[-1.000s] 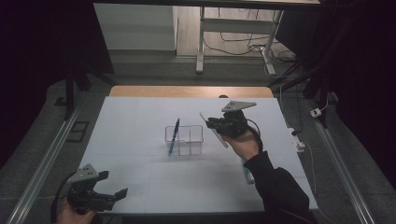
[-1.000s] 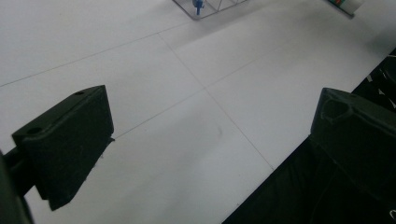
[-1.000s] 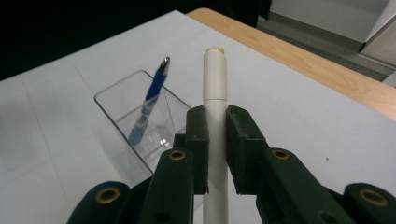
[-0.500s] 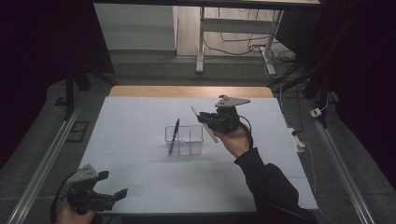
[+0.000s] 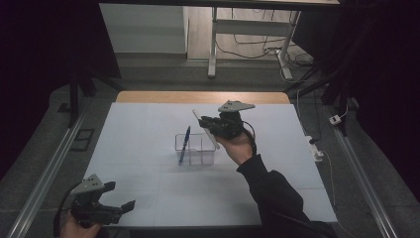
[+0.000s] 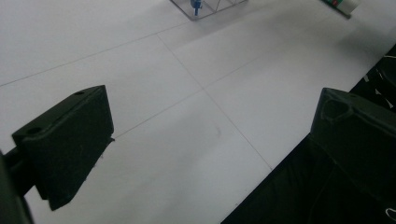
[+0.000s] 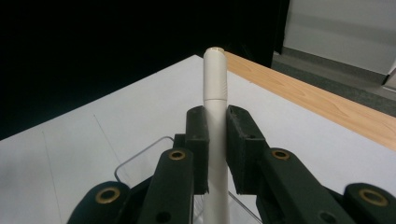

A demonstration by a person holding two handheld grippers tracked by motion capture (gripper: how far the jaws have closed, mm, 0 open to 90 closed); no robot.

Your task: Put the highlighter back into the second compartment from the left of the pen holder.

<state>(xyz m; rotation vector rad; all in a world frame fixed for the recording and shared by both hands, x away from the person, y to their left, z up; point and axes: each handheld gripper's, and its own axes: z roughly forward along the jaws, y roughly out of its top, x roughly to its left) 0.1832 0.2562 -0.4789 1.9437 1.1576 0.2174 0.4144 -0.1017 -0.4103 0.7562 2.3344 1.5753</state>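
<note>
A clear plastic box [image 5: 209, 154] stands mid-table with a blue pen [image 5: 184, 144] leaning upright in its left part. Just above the box's right side, my right gripper [image 5: 207, 125] is shut on a white pen [image 5: 197, 115], which slants up and to the left. In the right gripper view the white pen [image 7: 215, 79] is pinched between the two black pads of this gripper [image 7: 215, 135], and the box's rim [image 7: 140, 154] lies below. My left gripper [image 5: 124, 207] hovers open at the table's near left corner; its jaws [image 6: 210, 135] stand wide apart with nothing between them.
White paper [image 5: 148, 129] covers the table, with a wooden strip [image 5: 148, 96] along the far edge. The left gripper view catches the box's corner [image 6: 219, 5] and the blue pen's tip [image 6: 195, 5] far ahead. A power strip [image 5: 314, 148] lies beyond the right edge.
My right gripper has carried the white pen leftward, from right of the box to over its right side. The left gripper has stayed put.
</note>
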